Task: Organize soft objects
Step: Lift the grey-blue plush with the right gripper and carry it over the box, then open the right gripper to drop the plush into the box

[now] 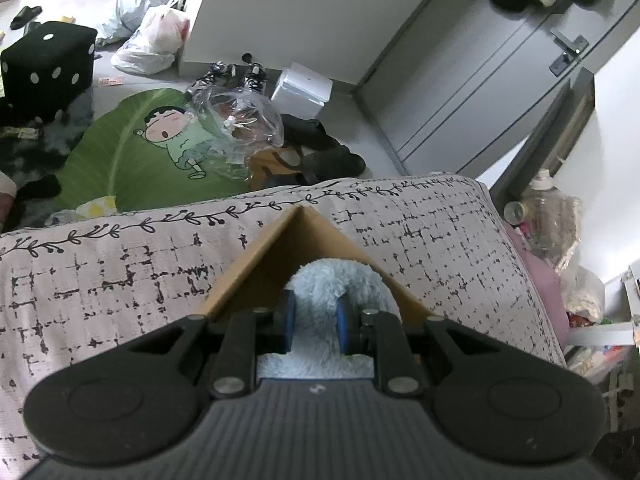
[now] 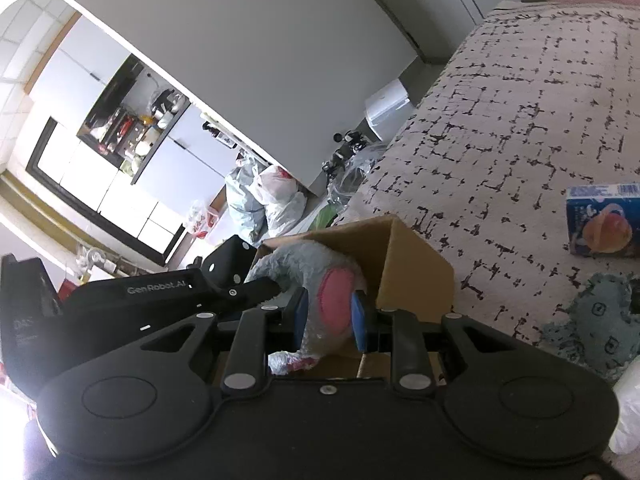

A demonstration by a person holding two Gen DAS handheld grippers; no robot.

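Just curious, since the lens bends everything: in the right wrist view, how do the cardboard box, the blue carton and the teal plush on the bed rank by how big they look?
1. Cardboard box, though it sits nearest the camera.
2 and 3. Teal plush and blue carton look alike; the plush is cut off, so unsure.

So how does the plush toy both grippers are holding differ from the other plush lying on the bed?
The held plush toy is pale blue with a pink patch, raised over the cardboard box; the teal plush is darker, patterned, lying on the bed cover beside the box, ungripped. Both are fluffy soft toys.
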